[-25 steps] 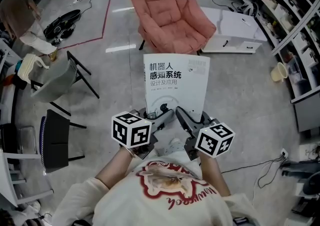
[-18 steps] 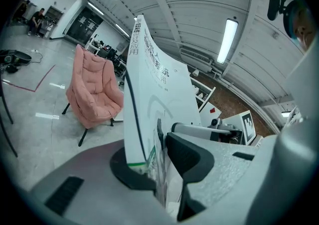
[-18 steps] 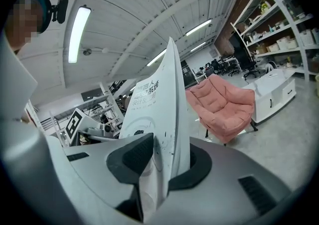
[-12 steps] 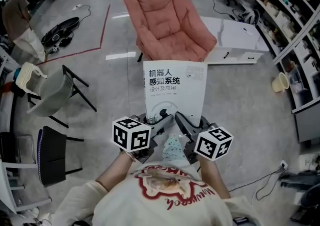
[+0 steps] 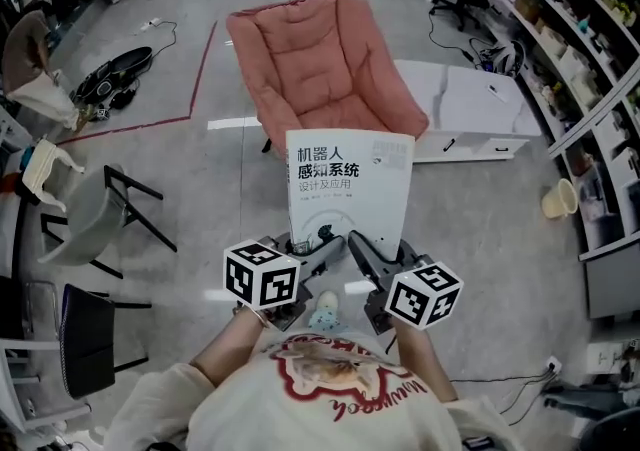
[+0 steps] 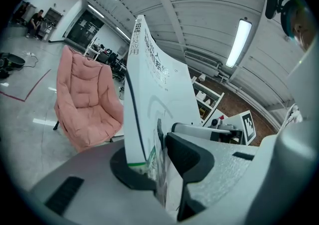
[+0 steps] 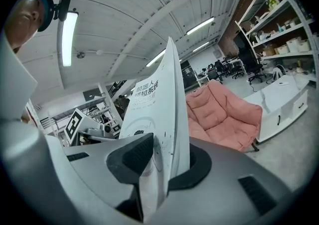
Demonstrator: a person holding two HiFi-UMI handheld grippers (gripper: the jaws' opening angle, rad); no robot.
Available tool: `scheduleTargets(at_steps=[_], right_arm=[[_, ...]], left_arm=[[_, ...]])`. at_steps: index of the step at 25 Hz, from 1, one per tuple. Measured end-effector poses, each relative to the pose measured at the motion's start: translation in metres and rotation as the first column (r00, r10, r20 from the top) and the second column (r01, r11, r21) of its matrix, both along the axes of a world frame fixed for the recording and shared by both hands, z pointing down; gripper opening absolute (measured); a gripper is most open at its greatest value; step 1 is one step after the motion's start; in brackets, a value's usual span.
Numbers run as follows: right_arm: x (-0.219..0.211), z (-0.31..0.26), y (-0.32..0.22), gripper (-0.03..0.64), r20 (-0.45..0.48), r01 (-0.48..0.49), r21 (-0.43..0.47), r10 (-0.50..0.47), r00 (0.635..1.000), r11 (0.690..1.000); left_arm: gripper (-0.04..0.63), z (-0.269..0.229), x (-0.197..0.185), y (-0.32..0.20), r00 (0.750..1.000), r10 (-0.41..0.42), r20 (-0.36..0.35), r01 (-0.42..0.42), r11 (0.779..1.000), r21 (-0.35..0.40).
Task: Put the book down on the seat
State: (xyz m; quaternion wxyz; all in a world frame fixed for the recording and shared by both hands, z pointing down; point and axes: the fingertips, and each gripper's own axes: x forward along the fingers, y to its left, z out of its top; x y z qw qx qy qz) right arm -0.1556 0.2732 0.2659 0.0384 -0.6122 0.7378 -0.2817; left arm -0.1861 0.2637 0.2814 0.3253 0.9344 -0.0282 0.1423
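Note:
A white book (image 5: 346, 184) with dark Chinese print on its cover is held flat in the air, cover up, in front of me. My left gripper (image 5: 300, 244) is shut on its near left corner, and my right gripper (image 5: 372, 246) is shut on its near right part. Seen edge-on, the book (image 6: 149, 89) runs between the left jaws, and the book (image 7: 167, 119) is likewise clamped between the right jaws. The pink padded seat (image 5: 318, 69) stands on the floor just beyond the book's far edge, also visible as the pink seat (image 6: 87, 102) and the seat (image 7: 224, 114).
A low white cabinet (image 5: 470, 109) stands right of the seat. Two folding chairs (image 5: 95, 214) stand at the left, one black (image 5: 85, 329). Shelving (image 5: 590, 69) runs along the right, with a beige bucket (image 5: 558, 201) on the floor. A person (image 5: 25, 49) stands far left.
I have walked toward the pink seat with the book held in both grippers: the seat has come nearer and lower in the head view. Both grips are unchanged.

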Motion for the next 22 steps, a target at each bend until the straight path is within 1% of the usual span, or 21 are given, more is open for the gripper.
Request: scheduleTargets(at_steps=[4,8,13,18,22], right_arm=[[0.045,0.000,-0.030,0.086,-0.002,0.022,-0.013,-0.022,1.000,1.000],[0.068,0.002,-0.050,0.086,0.003,0.044,-0.018,-0.044,0.999,0.999],[0.079,0.002,-0.062,0.086,0.018,0.048,-0.011,-0.048,0.999,0.999],[0.092,-0.009,-0.074,0.086,0.032,0.057,-0.026,-0.056,0.998,0.998],[0.093,0.009,-0.076,0.086,0.043,0.068,-0.034,-0.067,0.997,0.997]], left_arm=[[0.071,0.000,0.045,-0.029,1.000,-0.021,0.002,0.021,1.000,-0.013],[0.071,0.003,0.067,-0.048,0.999,-0.044,0.007,0.045,0.999,-0.018],[0.071,0.002,0.079,-0.060,0.999,-0.050,0.022,0.050,0.999,-0.011],[0.071,-0.009,0.091,-0.072,0.998,-0.060,0.035,0.061,0.998,-0.024],[0.071,0.009,0.092,-0.074,0.996,-0.075,0.049,0.077,0.997,-0.029]])
